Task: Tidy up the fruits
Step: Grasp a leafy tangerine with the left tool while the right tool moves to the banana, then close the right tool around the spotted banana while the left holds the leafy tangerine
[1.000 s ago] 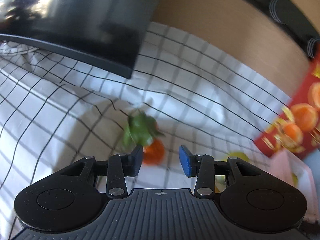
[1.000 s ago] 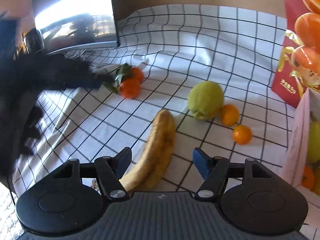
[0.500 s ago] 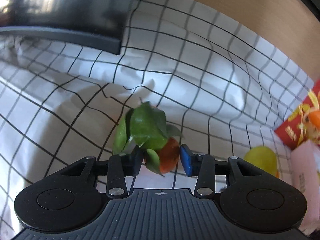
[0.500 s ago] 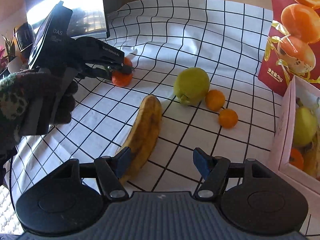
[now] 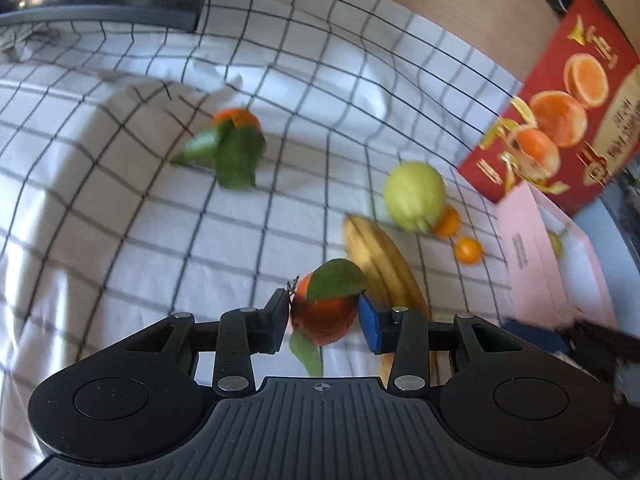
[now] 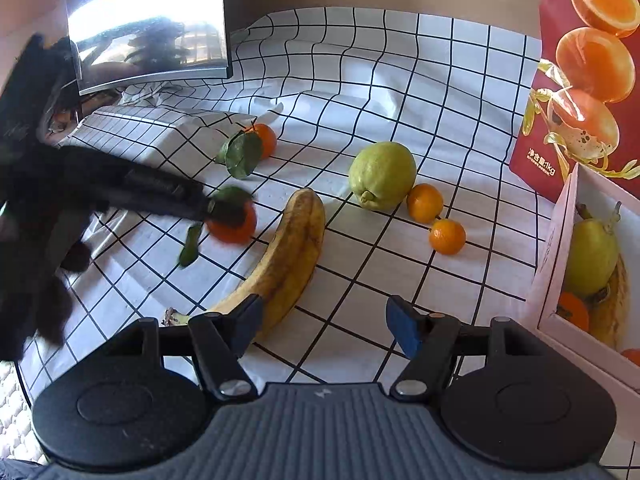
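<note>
Bright daylight falls across the checked cloth (image 6: 400, 92), and the monitor (image 6: 148, 24) at eleven o'clock throws back white glare. In the left wrist view motion blur smears the leafy mandarin (image 5: 236, 136), the banana (image 5: 380, 256) and the red box (image 5: 560, 112). The right wrist view is sharper; only the dark blurred left gripper (image 6: 224, 210) at nine o'clock smears. Grid lines bow toward the edges.

Prob. a home desk: monitor (image 6: 148, 24), checked cloth (image 6: 400, 92), red orange box (image 6: 588, 72).
</note>
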Tool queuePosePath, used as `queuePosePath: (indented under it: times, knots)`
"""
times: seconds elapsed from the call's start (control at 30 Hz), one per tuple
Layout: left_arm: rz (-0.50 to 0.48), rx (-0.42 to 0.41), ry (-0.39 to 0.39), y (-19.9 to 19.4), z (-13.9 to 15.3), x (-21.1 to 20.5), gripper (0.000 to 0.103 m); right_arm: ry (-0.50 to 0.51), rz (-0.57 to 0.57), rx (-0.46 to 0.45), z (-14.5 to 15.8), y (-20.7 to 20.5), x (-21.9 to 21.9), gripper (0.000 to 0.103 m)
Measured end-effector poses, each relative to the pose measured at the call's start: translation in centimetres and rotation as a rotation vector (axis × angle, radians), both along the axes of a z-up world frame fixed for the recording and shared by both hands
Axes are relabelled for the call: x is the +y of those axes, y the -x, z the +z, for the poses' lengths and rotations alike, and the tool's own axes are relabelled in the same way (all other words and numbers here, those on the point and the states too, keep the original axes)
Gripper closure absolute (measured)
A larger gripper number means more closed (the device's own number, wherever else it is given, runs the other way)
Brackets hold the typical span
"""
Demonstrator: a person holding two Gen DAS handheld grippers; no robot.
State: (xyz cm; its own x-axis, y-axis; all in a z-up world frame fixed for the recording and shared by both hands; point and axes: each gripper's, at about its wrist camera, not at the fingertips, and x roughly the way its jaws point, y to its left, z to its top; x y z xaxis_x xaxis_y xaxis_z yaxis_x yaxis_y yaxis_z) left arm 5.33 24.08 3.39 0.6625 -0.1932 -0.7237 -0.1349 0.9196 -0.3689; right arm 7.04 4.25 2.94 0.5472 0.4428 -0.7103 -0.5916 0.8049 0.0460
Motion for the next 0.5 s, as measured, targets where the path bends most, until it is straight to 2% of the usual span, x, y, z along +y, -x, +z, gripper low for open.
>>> queuePosePath:
  times: [0.17,0.37,0.5]
  knots:
    - [0.005,-0.001,-0.045,1.7,0.2,-0.1,0.061,-0.004,0.014,0.007,-0.2,-0.3,0.8,0.034]
    - [0.062,-0.014,-0.044,2.7,0.4,1.4,0.061,-0.028,0.007,0.048,-0.9,-1.9,3.6,0.034]
    - [0.065,-0.008,-0.007,3.0,0.3,2.0,0.063,-0.028,-0.008,0.072,-1.5,-3.0,5.2,0.034]
